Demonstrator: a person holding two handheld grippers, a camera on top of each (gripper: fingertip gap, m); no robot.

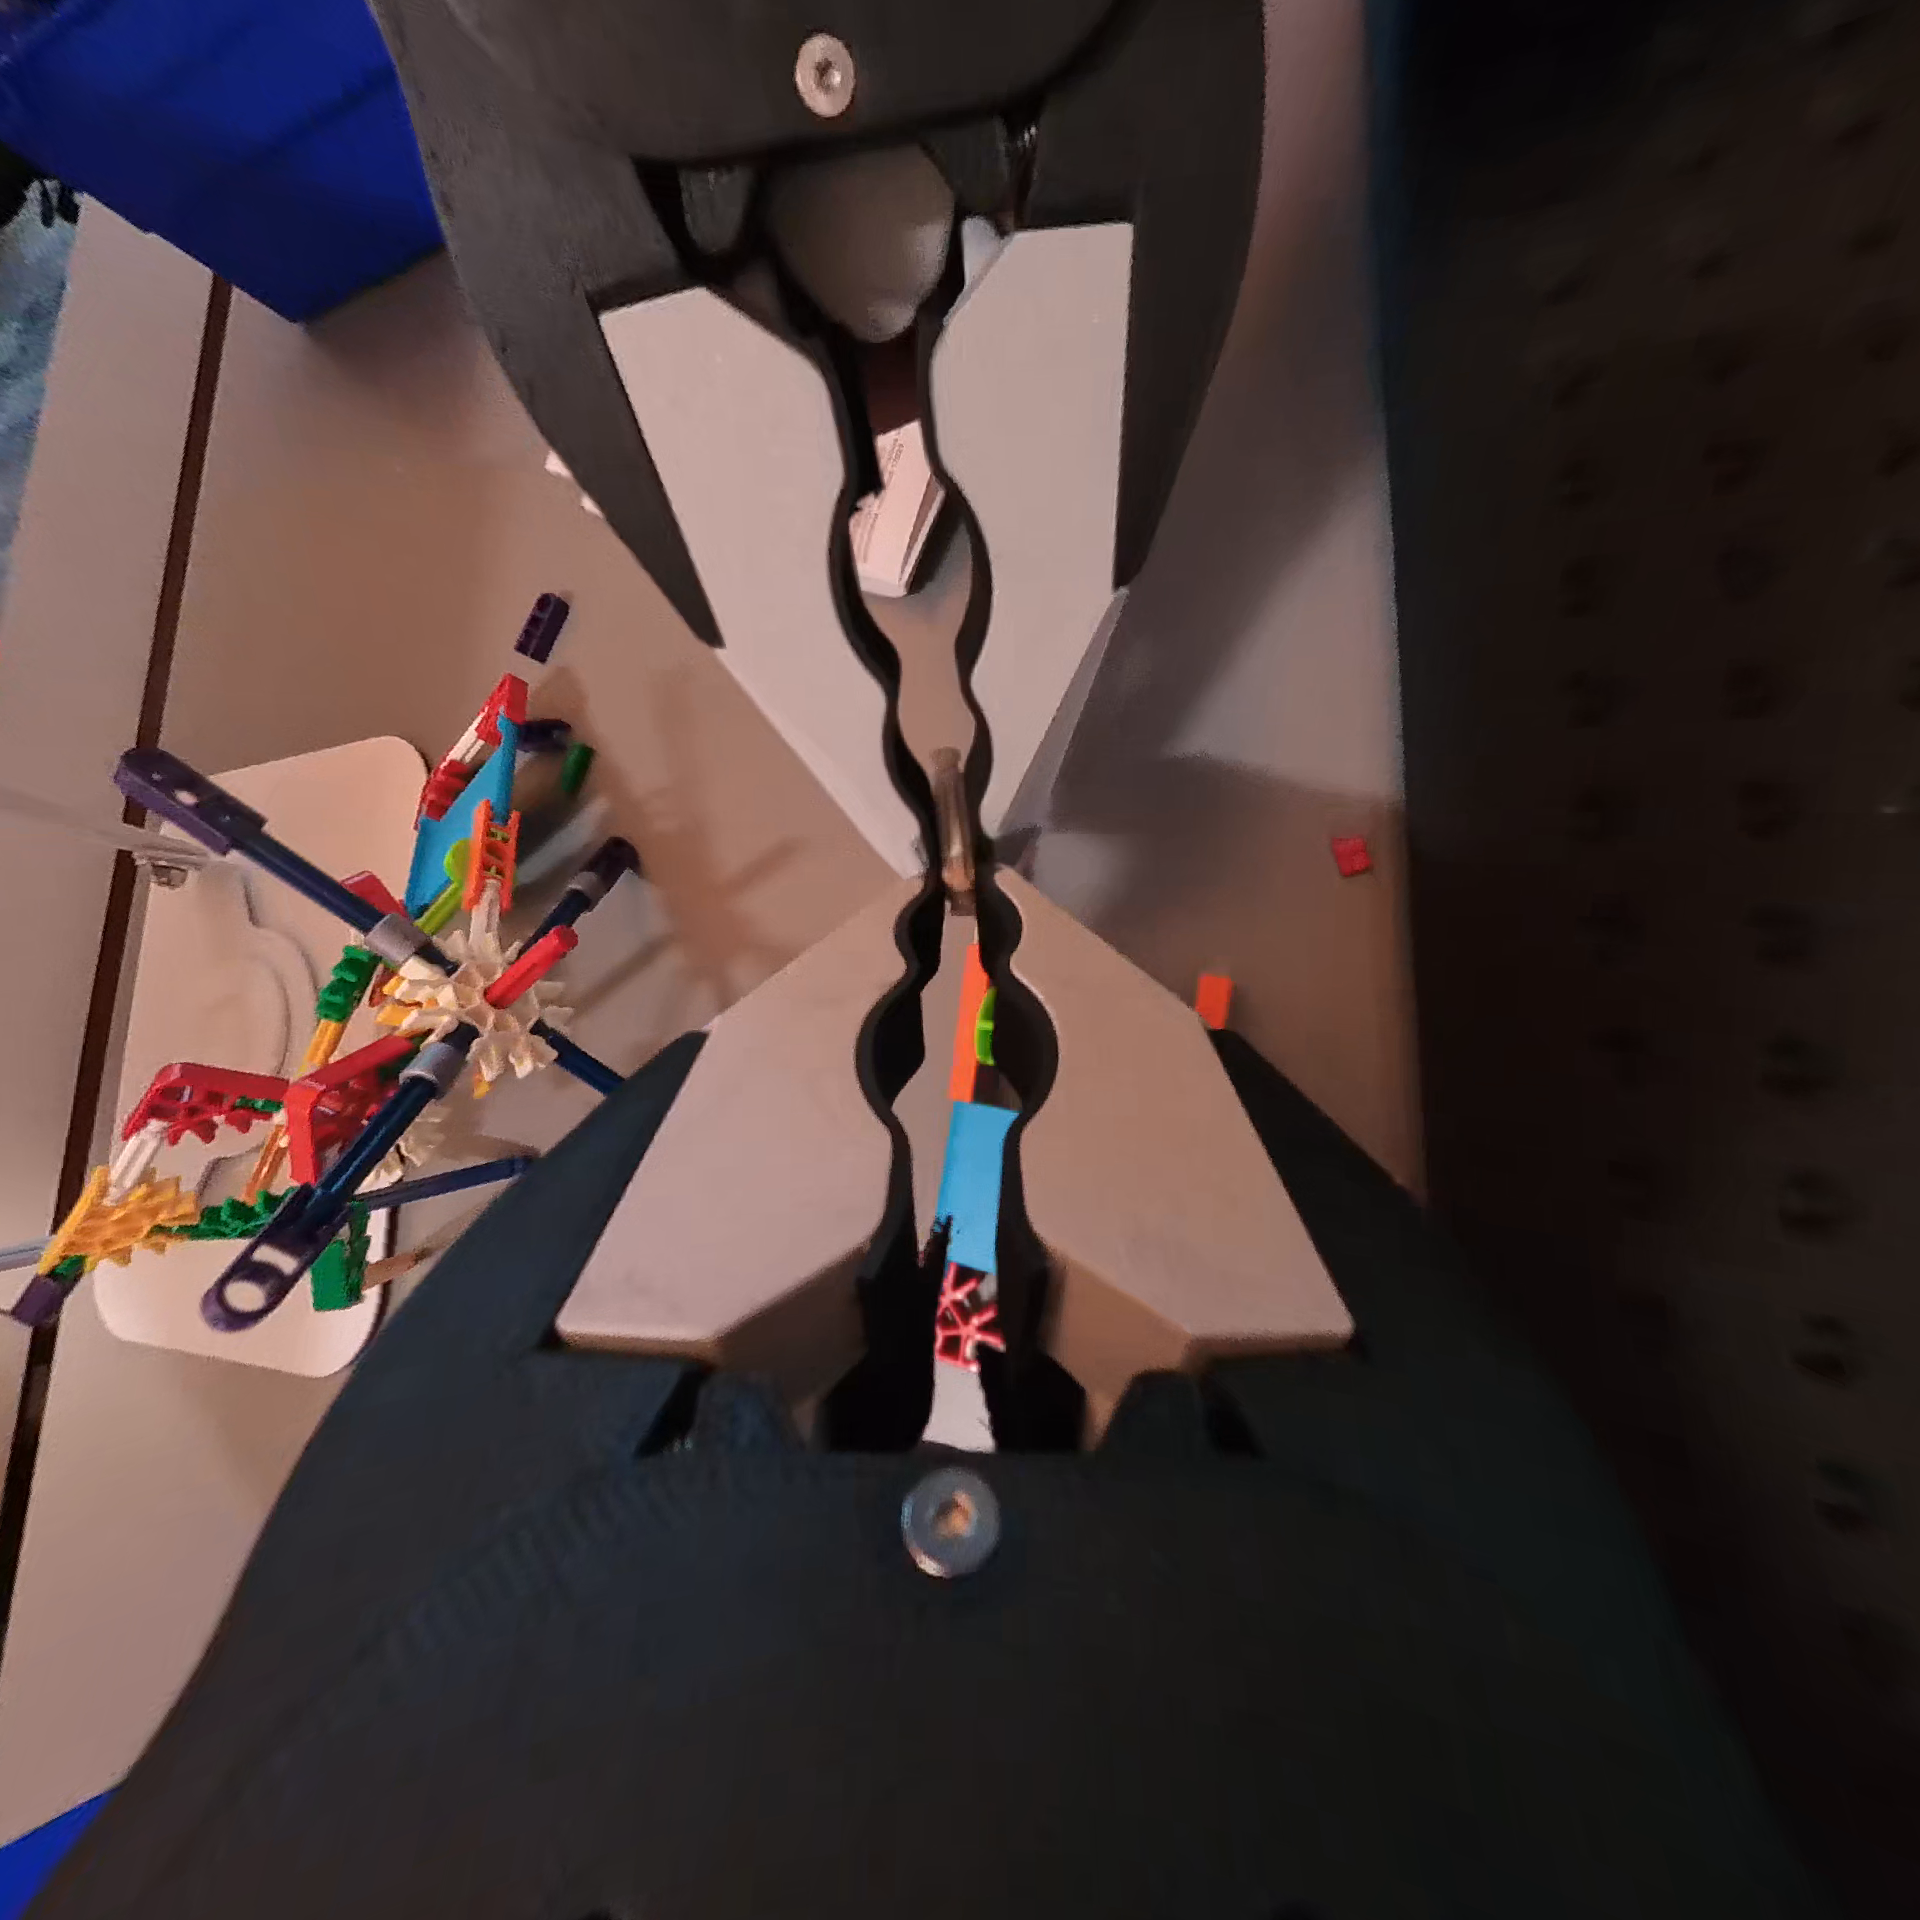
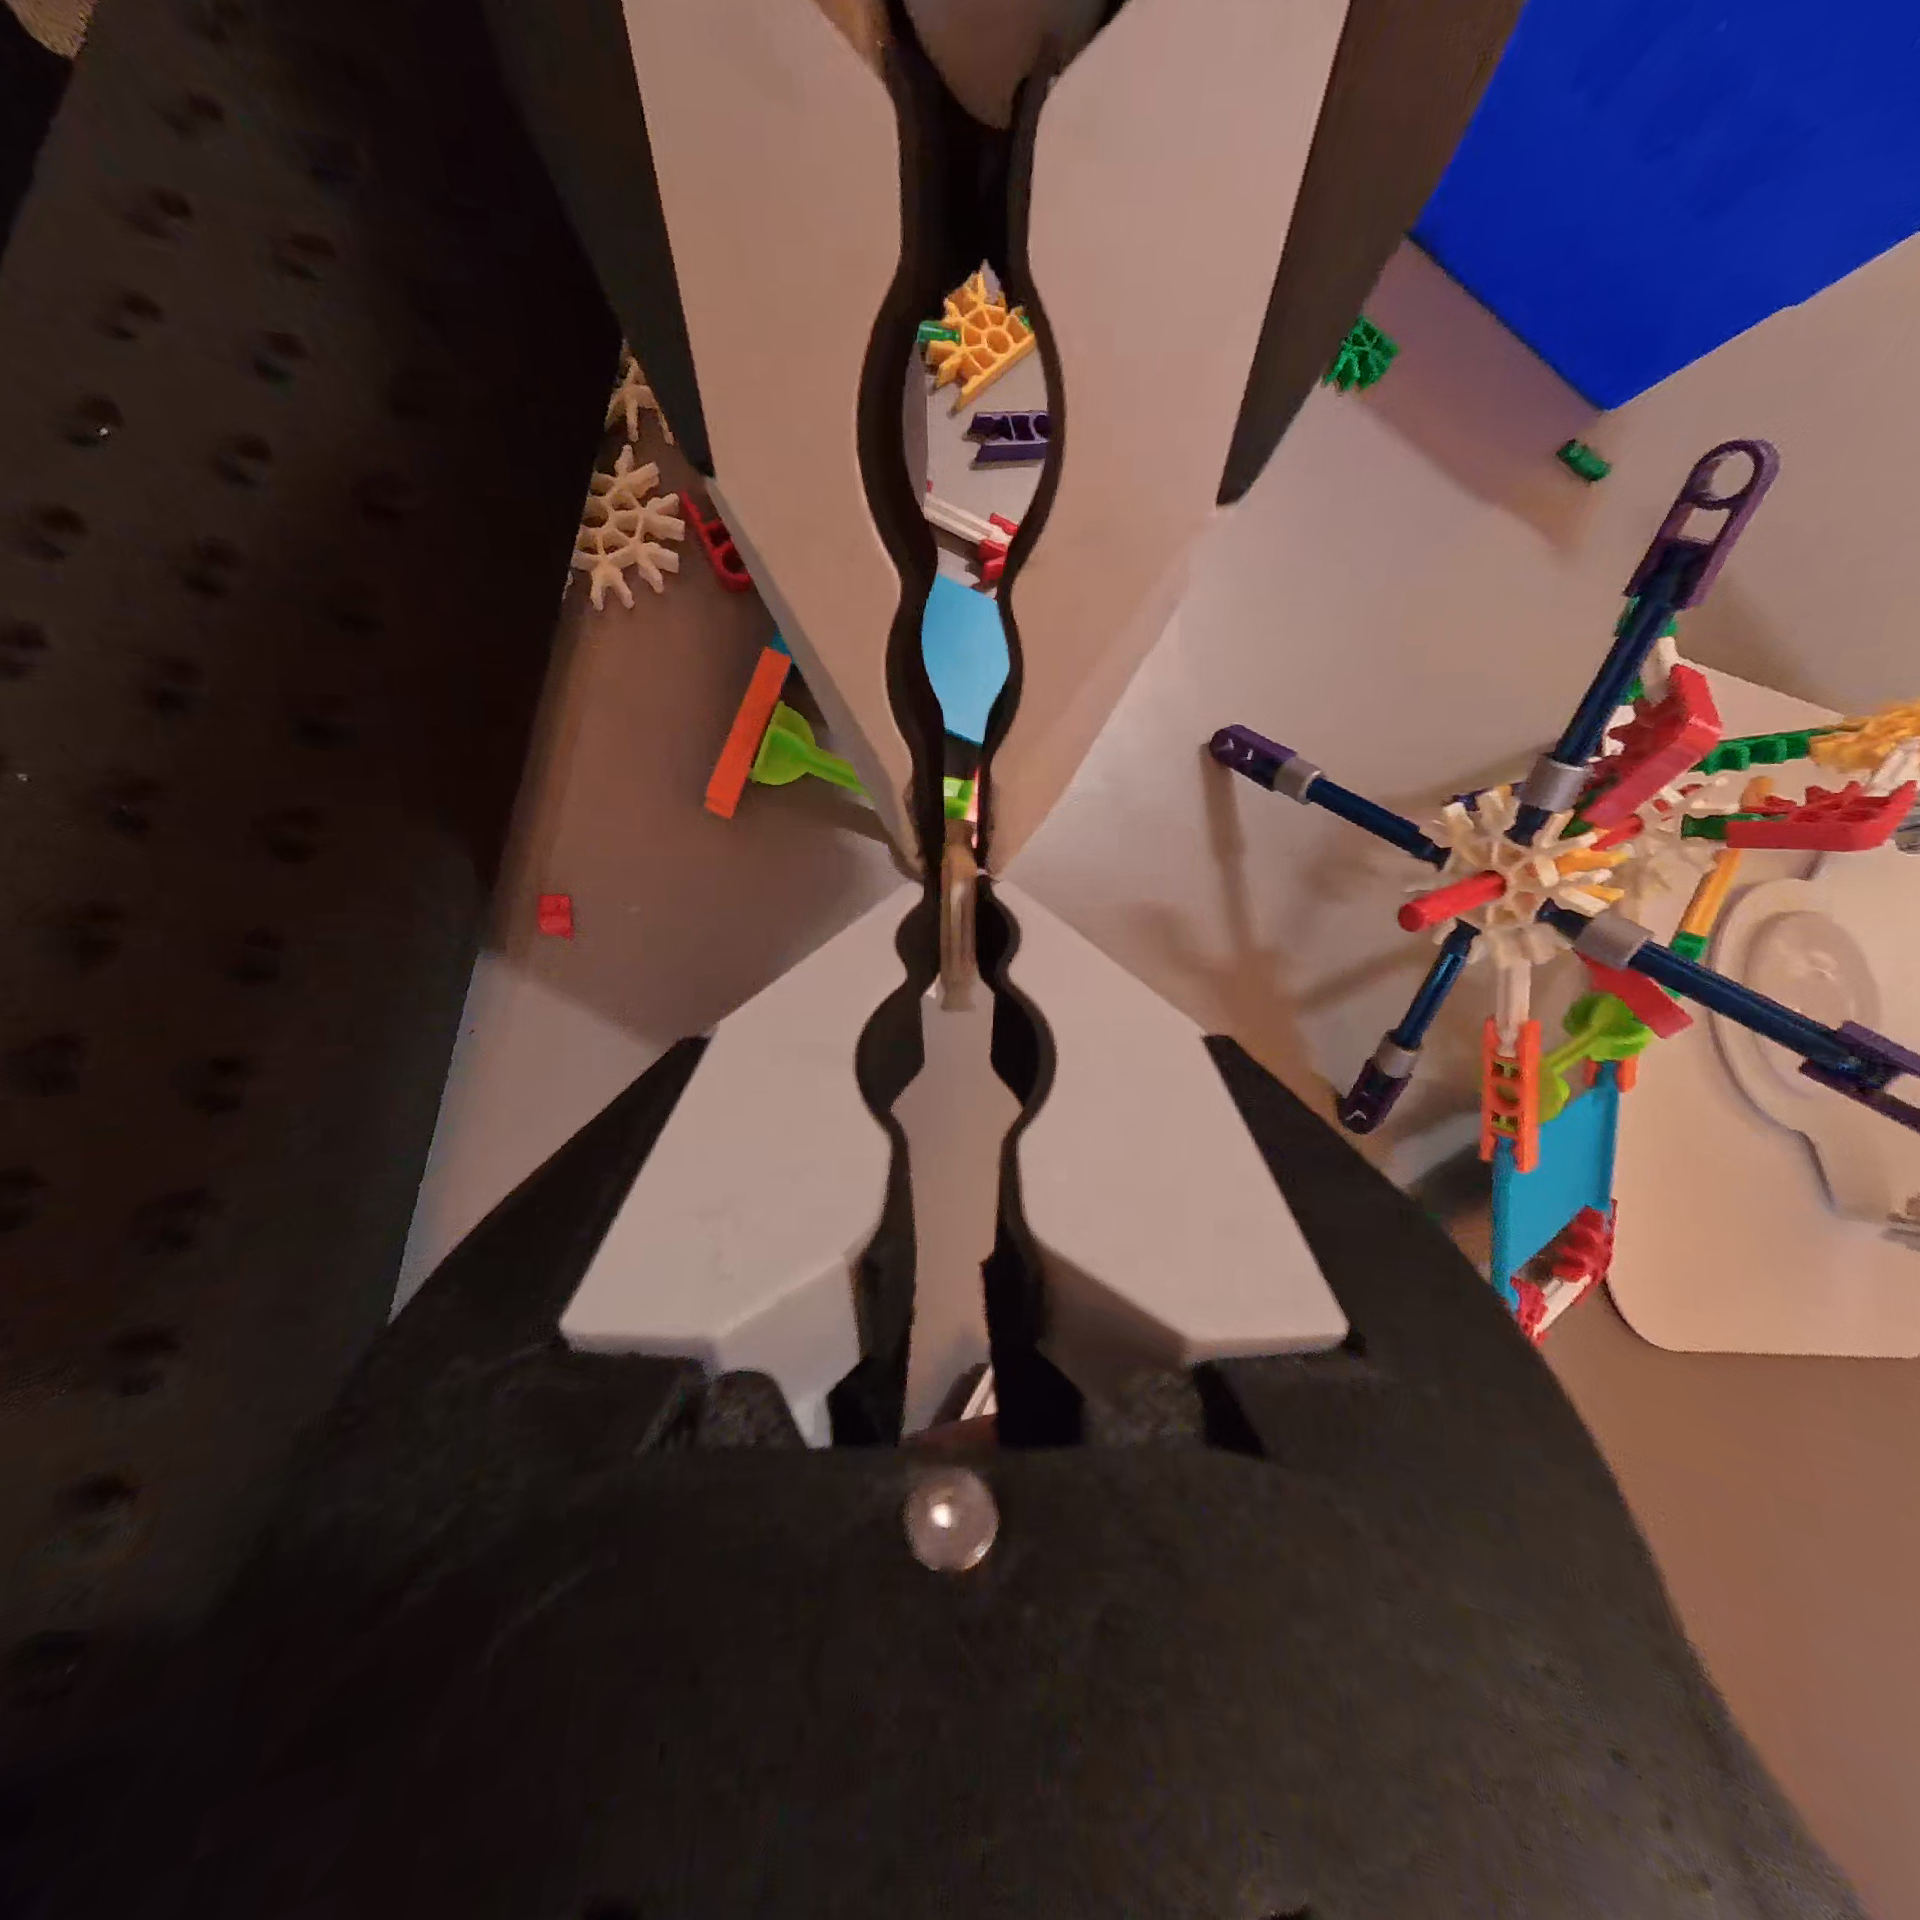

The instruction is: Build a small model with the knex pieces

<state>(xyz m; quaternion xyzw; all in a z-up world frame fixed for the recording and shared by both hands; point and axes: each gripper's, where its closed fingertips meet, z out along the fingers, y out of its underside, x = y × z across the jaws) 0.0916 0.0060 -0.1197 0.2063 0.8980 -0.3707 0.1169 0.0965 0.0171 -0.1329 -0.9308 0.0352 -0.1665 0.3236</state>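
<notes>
Grippers meet tip to tip over the table (image 1: 343,540): my left gripper (image 1: 951,878) and my right gripper (image 2: 956,883) each have their jaws pressed nearly together on one small metal ring (image 1: 951,831) between them. Beside the ring stands a colourful rod-and-connector model (image 2: 1538,883) on a white board (image 2: 1766,1195), and loose pieces (image 2: 623,525) lie on the ring's other side

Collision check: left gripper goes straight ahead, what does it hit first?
Almost at once, the small metal piece at the left gripper tips, pinched by the right gripper facing it tip to tip.
</notes>
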